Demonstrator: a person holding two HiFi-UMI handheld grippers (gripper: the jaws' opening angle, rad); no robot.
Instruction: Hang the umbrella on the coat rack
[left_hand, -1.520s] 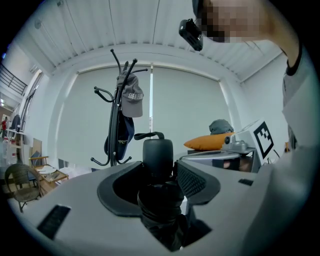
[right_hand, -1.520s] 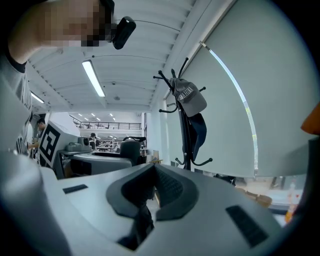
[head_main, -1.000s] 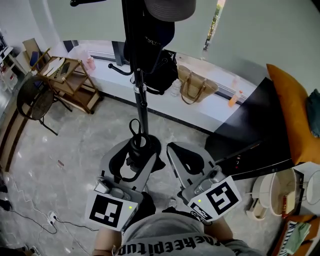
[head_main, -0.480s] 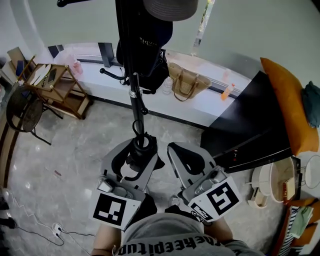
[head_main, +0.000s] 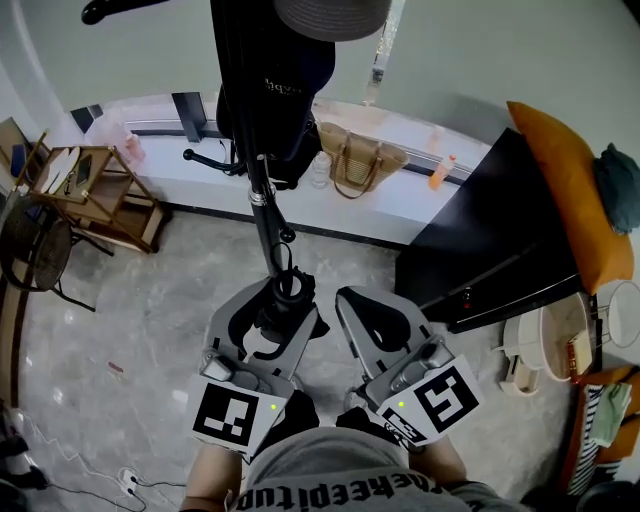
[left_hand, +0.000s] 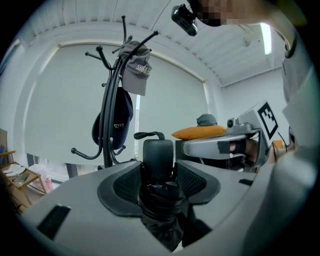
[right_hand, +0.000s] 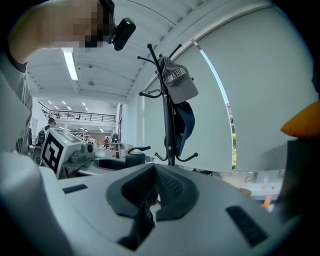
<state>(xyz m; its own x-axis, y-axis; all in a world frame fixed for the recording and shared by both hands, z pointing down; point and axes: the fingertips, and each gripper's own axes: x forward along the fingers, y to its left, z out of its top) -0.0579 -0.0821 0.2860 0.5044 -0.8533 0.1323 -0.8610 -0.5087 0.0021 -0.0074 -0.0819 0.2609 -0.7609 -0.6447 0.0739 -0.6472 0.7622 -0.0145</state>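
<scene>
My left gripper (head_main: 281, 303) is shut on a black folded umbrella (head_main: 287, 292). In the left gripper view the umbrella's handle (left_hand: 158, 157) stands up between the pads, with its wrist strap (left_hand: 148, 134) looped above it. The black coat rack (head_main: 256, 175) stands just ahead, carrying a grey cap (left_hand: 136, 70) and a navy bag (left_hand: 118, 125). Its lower hooks (left_hand: 82, 154) are bare. Beside the left one, my right gripper (head_main: 356, 304) is shut with nothing in it; its pads (right_hand: 165, 192) meet in the right gripper view, where the rack (right_hand: 168, 120) rises beyond.
A woven handbag (head_main: 357, 165) sits on the white window ledge (head_main: 420, 205) behind the rack. A black cabinet (head_main: 500, 245) and an orange cushion (head_main: 560, 190) are at the right. A wooden shelf (head_main: 80, 190) and a black chair (head_main: 30, 245) stand at the left.
The view has swung to the right and the rack's pole now lies closer above the umbrella's strap. Both grippers keep their hold and pose.
</scene>
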